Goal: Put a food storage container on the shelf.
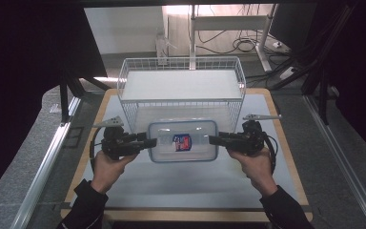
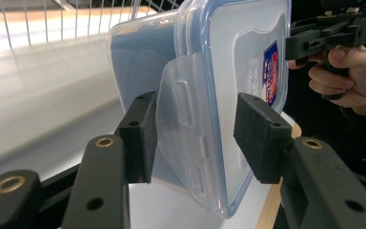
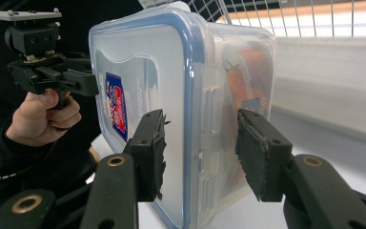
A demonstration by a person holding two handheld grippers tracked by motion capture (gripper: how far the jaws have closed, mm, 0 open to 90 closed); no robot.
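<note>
A clear plastic container (image 1: 183, 130) with a blue-rimmed lid and a red and blue label lies flat on the table in front of the wire basket. My left gripper (image 1: 153, 142) is at its left end. In the left gripper view its jaws stand open on either side of the container's (image 2: 228, 62) latch flap, with gaps at both pads. My right gripper (image 1: 211, 140) is at the right end, jaws open astride the container (image 3: 147, 62). Something orange (image 3: 248, 67) shows through the wall.
A white wire basket (image 1: 124, 71) with a white floor stands just behind the container. The pale mat on the wooden table (image 1: 171, 186) reaches toward the person. Dark floor, metal rails and cables surround the table.
</note>
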